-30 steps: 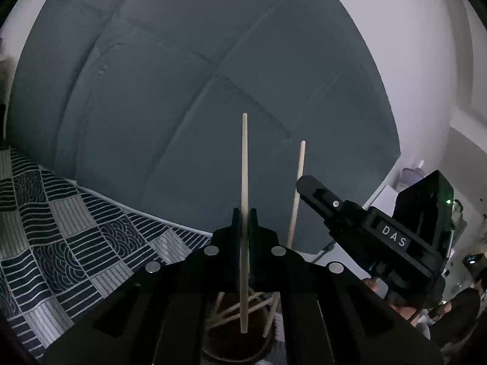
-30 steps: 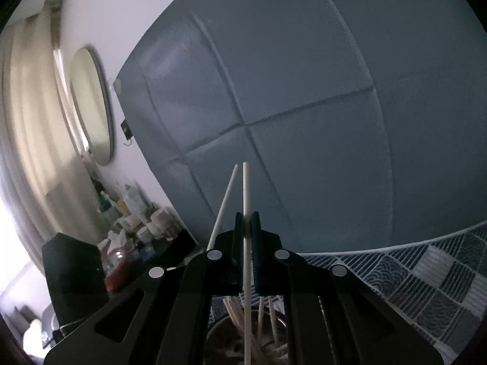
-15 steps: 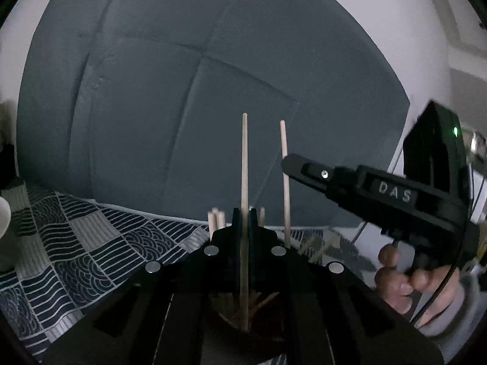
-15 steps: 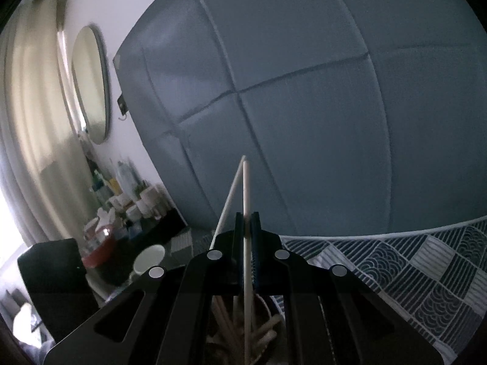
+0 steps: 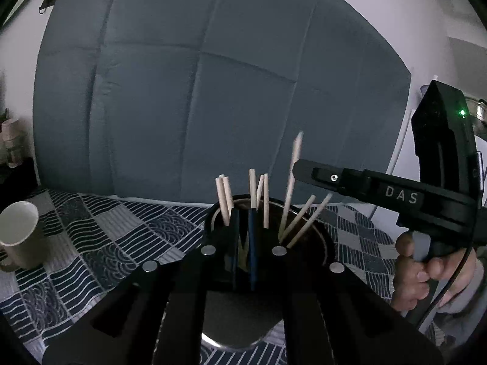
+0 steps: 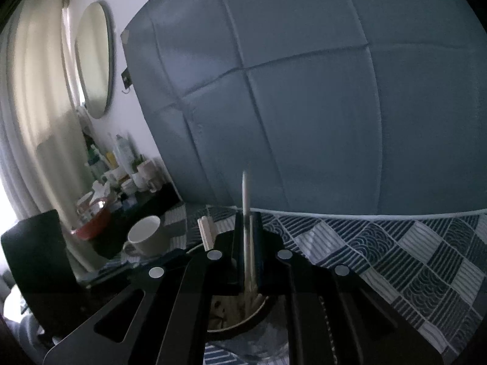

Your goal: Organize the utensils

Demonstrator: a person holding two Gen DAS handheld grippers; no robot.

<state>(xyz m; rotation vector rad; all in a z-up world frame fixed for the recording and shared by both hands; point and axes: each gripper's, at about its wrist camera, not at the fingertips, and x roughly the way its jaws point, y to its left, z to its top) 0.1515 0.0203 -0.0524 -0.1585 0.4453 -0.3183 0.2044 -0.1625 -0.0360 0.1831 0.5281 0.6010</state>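
A dark round holder (image 5: pixel 319 237) stands on the patterned cloth and holds several pale wooden chopsticks (image 5: pixel 223 197). My left gripper (image 5: pixel 243 228) is just above the holder's near rim, jaws a small way apart and empty. My right gripper (image 6: pixel 247 231) is over the same holder (image 6: pixel 237 316); its jaws stand slightly apart around a blurred chopstick (image 6: pixel 245 200) that points up and reaches down into the holder. In the left wrist view that chopstick (image 5: pixel 293 164) sticks up highest, beside the right gripper's fingers (image 5: pixel 307 168).
A white mug (image 5: pixel 18 234) stands on the checked cloth (image 5: pixel 106 228) to the left, also in the right wrist view (image 6: pixel 144 235). A grey padded headboard (image 5: pixel 213 91) rises behind. A cluttered side table (image 6: pixel 115 176) and round mirror (image 6: pixel 94 57) are at far left.
Both grippers tilted down over the holder. The left gripper opened and its chopstick dropped among the others. The right gripper's jaws parted and its chopstick is sliding down, blurred.
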